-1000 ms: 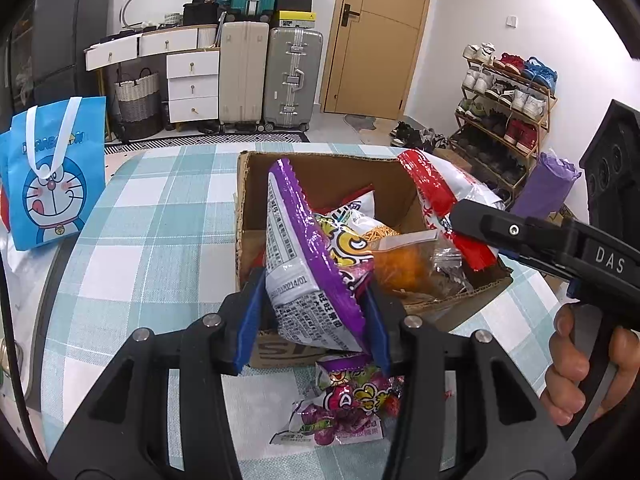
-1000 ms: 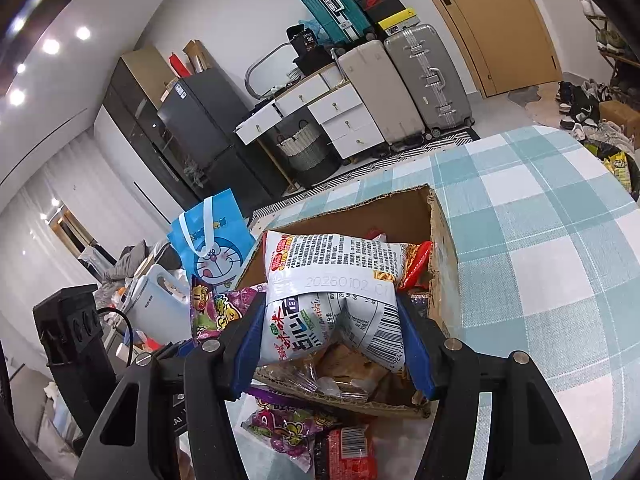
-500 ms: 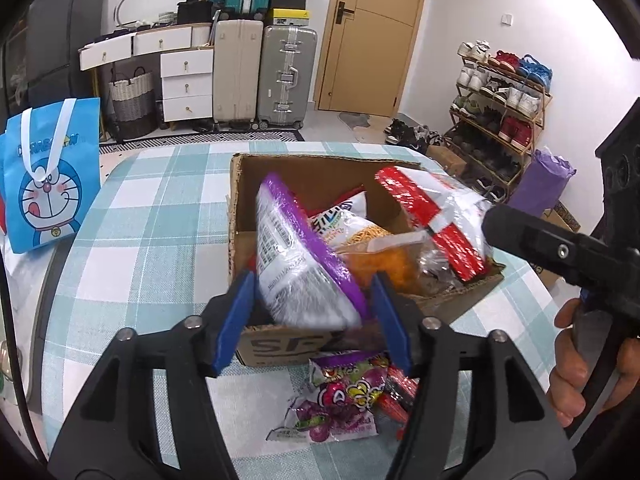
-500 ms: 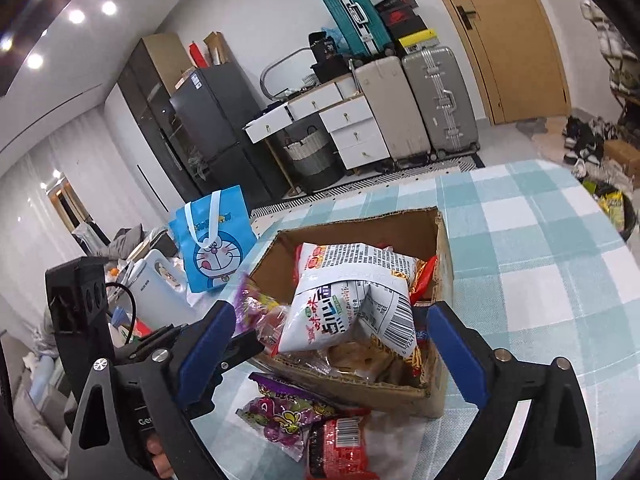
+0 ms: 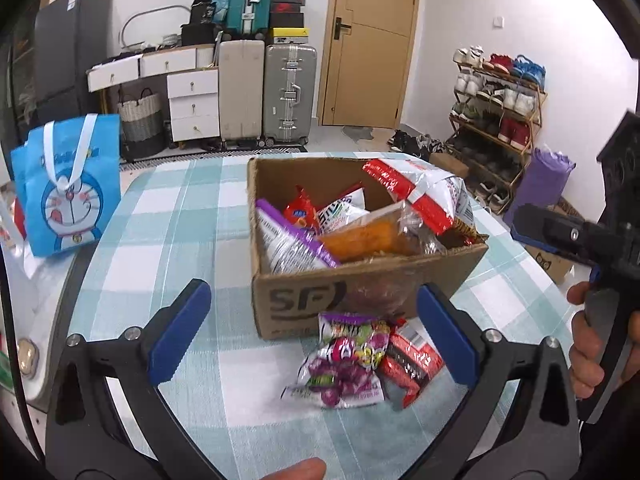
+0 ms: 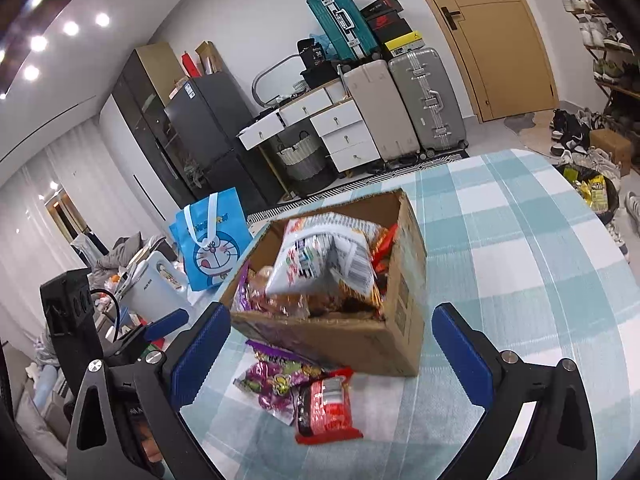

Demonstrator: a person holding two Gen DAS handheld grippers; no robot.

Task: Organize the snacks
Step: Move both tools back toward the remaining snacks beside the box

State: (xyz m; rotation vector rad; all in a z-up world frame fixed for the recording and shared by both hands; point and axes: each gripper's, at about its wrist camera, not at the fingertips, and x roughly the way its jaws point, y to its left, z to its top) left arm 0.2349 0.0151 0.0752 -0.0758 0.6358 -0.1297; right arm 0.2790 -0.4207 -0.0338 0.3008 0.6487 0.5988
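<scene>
A: Where are the snacks?
B: Most sit in the open brown cardboard box (image 5: 360, 292) on the worktop with the teal-and-white checked cloth (image 5: 168, 240). Inside, a purple-edged foil bag (image 5: 288, 240) leans at the left wall, an orange clear-wrapped pack (image 5: 368, 236) lies mid-box, and a big white-and-red crisp bag (image 5: 420, 192) rests tilted against the right side.
A: Anything outside?
B: Yes. A purple candy packet (image 5: 344, 364) and a red foil packet (image 5: 412, 356) lie touching each other on the cloth, just in front of the box.
A: And the tongs?
B: The left tongs (image 5: 312, 332) are spread wide and hold nothing, above those two packets. The right tongs (image 6: 332, 352) are likewise wide apart and empty, before the box.
A: Nearby?
B: A blue cartoon-cat tote bag (image 5: 68, 188) stands at the worktop's left edge.
</scene>
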